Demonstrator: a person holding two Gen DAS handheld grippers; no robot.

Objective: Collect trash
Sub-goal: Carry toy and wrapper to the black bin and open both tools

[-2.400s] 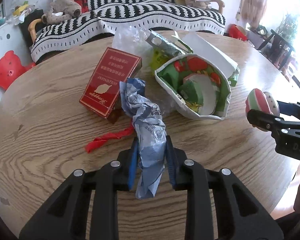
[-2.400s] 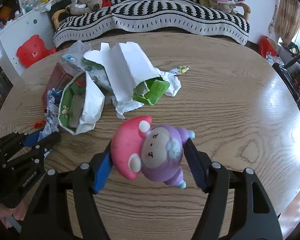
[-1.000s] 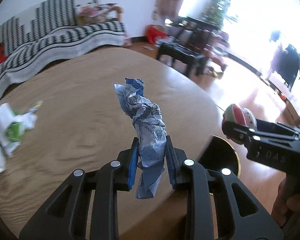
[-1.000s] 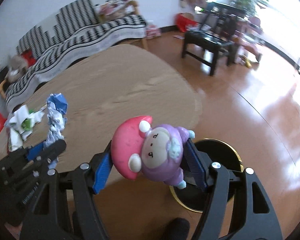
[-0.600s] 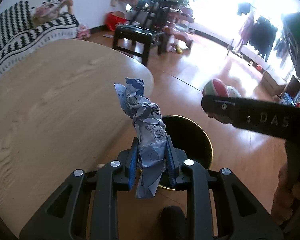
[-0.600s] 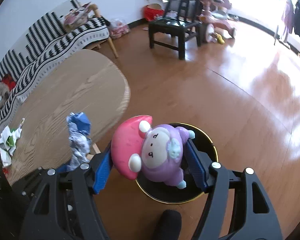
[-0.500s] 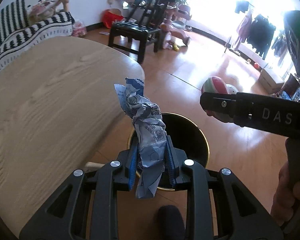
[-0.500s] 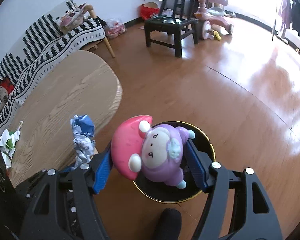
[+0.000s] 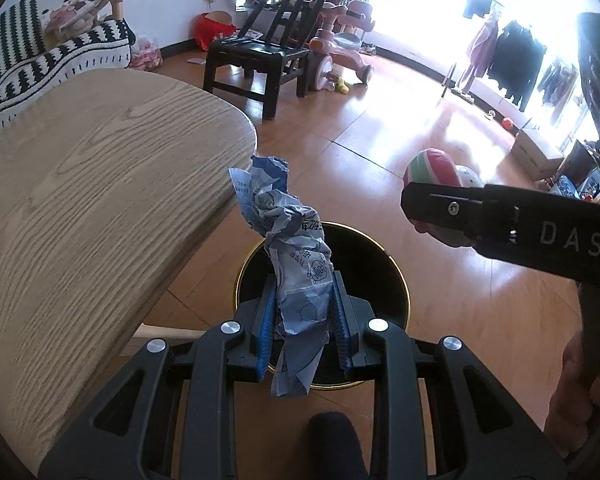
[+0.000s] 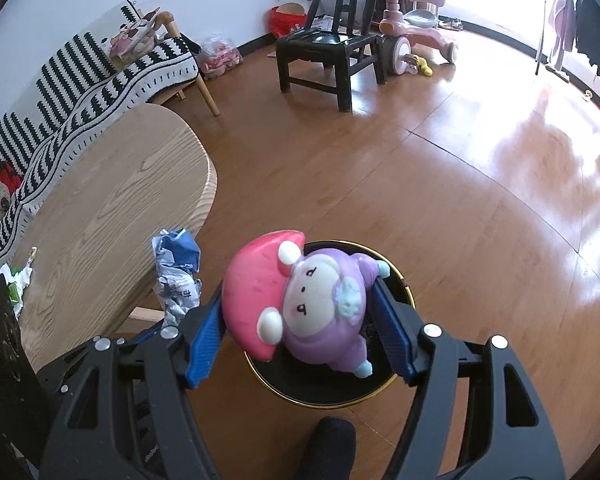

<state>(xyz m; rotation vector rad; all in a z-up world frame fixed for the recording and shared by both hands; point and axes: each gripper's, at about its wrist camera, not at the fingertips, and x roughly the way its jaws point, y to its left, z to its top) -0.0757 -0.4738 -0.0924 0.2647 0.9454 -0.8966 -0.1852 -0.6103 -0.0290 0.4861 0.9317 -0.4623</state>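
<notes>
Left gripper (image 9: pixel 302 322) pinches crumpled wrapper (image 9: pixel 290 248); right gripper (image 10: pixel 300 330) clamps toy (image 10: pixel 300 304); bin (image 10: pixel 392 380) on wood floor (image 10: pixel 440 168).

Crumpled blue-and-white wrapper (image 9: pixel 294 280): twisted, upright, centre of the left wrist frame, clamped between blue pads (image 9: pixel 265 332), above the bin. Trash bin (image 9: pixel 384 276): round, black interior, gold rim, on the floor, lower centre. Toy figure (image 10: pixel 300 300): pink cap, purple body, tilted, lower centre of the right wrist frame, gripped over the bin.
</notes>
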